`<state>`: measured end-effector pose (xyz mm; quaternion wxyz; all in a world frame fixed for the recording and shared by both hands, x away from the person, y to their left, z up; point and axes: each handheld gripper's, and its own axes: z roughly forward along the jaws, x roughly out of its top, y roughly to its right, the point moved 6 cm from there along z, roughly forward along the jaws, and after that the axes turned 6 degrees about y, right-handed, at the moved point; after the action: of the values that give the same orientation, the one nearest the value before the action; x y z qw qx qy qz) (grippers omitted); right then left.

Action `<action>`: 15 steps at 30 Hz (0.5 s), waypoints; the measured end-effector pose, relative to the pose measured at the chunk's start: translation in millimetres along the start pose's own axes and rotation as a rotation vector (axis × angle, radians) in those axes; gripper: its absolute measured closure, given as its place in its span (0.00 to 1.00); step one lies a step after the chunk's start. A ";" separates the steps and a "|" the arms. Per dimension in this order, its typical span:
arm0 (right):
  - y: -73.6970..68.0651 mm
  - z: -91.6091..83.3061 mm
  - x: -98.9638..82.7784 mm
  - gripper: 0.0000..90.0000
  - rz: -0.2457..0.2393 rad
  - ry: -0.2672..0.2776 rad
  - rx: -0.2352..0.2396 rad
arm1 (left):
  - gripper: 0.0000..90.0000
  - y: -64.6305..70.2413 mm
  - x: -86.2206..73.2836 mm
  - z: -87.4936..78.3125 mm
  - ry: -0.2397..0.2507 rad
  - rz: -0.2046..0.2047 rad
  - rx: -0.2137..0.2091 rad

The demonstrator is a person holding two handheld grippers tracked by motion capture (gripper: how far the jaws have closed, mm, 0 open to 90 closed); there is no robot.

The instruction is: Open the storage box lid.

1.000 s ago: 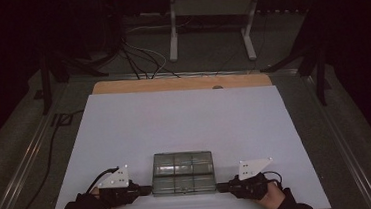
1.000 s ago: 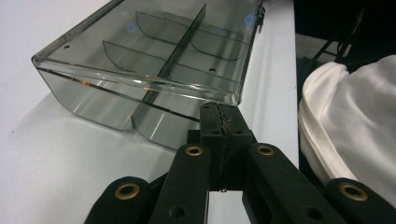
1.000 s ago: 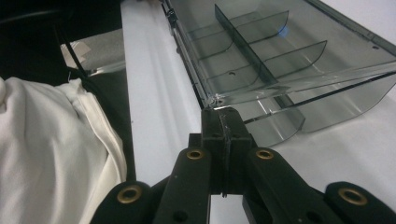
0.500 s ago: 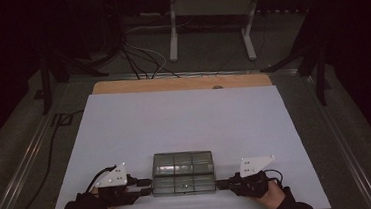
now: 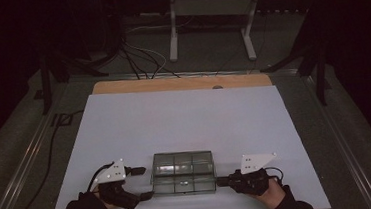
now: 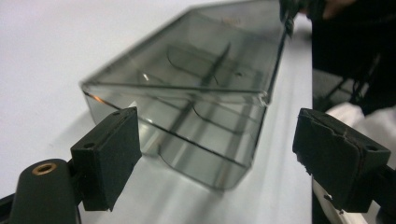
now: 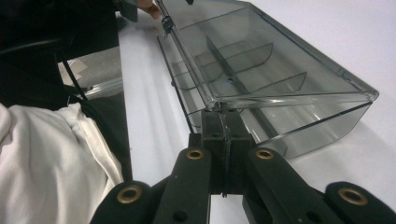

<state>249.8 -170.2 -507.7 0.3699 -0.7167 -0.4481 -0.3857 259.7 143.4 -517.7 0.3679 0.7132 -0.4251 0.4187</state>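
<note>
At lower centre, the clear divided box (image 5: 183, 173) lies lengthwise between the just-opened left gripper (image 5: 145, 182) and the right gripper (image 5: 219, 182), which is clenched at its edge.

A white sheet (image 5: 184, 119) is covering the table beyond the claws, a wooden edge (image 5: 182, 83) is showing behind it, cables (image 5: 134, 58) are lying further away

Table: white sheet (image 5: 184, 119) over wooden board (image 5: 182, 83).
Floor: grey, cables (image 5: 134, 58) trailing.
Rear: white metal stand (image 5: 211, 17).
Light: dim surroundings.
</note>
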 end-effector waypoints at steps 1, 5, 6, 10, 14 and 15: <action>0.6 -0.2 1.0 1.00 -0.002 0.000 -0.005 | 0.15 -0.6 1.2 -0.7 0.018 0.011 0.005; 2.1 -1.1 4.3 1.00 0.000 0.010 -0.011 | 0.14 -5.1 4.5 -0.3 0.052 0.066 0.033; 2.8 -1.3 5.5 1.00 0.000 0.012 -0.014 | 0.14 -7.3 5.0 0.1 0.055 0.089 0.041; 4.6 -2.2 8.9 1.00 0.001 0.019 -0.024 | 0.15 -12.2 7.9 1.9 0.070 0.112 0.071; 7.2 -3.2 12.4 1.00 -0.002 0.029 -0.032 | 0.20 -12.6 13.0 4.3 0.069 0.130 0.109; 7.4 -3.6 13.4 1.00 0.002 0.033 -0.034 | 0.20 -12.5 14.1 5.0 0.069 0.132 0.109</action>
<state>259.9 -171.0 -495.6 0.3654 -0.7169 -0.4345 -0.4046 276.6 139.3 -508.8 0.3144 0.6878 -0.4350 0.4888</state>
